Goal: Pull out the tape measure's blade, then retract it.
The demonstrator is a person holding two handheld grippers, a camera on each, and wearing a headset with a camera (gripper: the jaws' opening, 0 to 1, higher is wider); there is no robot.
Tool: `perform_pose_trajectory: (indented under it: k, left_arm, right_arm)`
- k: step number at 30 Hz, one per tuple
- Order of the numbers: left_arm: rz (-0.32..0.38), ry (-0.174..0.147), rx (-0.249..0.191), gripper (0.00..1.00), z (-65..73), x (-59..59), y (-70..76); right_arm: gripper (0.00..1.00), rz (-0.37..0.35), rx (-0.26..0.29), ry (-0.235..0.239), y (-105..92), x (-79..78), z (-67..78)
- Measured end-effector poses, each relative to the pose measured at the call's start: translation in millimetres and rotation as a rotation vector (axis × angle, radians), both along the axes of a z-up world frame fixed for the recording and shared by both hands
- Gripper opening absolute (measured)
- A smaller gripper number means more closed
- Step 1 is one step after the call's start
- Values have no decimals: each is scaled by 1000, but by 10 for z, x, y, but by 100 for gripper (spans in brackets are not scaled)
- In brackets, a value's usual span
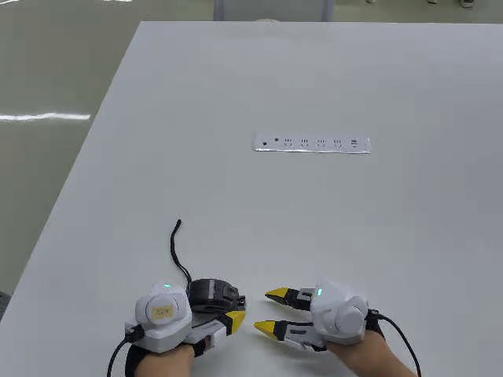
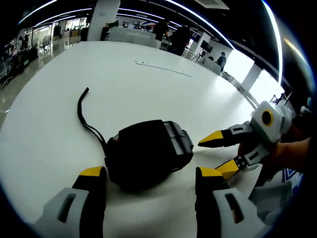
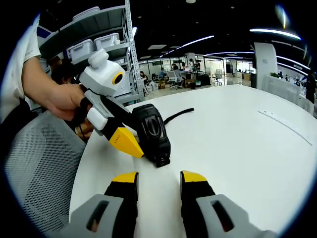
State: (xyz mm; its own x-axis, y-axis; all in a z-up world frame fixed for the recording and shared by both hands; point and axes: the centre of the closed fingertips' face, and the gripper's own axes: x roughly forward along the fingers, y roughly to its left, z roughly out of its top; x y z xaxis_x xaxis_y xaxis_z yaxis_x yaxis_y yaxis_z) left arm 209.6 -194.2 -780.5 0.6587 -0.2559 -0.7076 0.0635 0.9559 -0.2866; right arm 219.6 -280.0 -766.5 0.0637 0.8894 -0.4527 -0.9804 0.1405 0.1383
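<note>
A black tape measure (image 1: 212,293) stands on the white table (image 1: 314,220) near its front edge, and its black wrist strap (image 1: 180,251) trails away across the top. My left gripper (image 1: 218,308) has its yellow-tipped jaws against both sides of the case (image 2: 148,151), shut on it. Just to the right, my right gripper (image 1: 269,310) is open, its tips pointing at the case from a short gap away. In the right gripper view the tape measure (image 3: 154,131) sits just beyond the open right gripper (image 3: 158,177), with the blade inside the case.
A flat white power strip (image 1: 311,144) lies mid-table, far beyond the grippers. The table's left edge (image 1: 71,196) drops to the floor. A grey mesh chair (image 3: 34,163) and storage shelves (image 3: 99,39) stand behind the left hand.
</note>
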Motion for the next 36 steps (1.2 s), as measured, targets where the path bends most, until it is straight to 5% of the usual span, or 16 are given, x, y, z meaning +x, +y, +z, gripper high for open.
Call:
perform_pose_trajectory:
  k: [18,36]
  left_arm:
    - [-79,-3,54,74,-41,-154,124]
    - [-116,-18,39,75,-11,-256,169]
  right_arm:
    - [34,-37,0,-6,-155,-46,88]
    - [34,-60,4,-9,-296,-123,122]
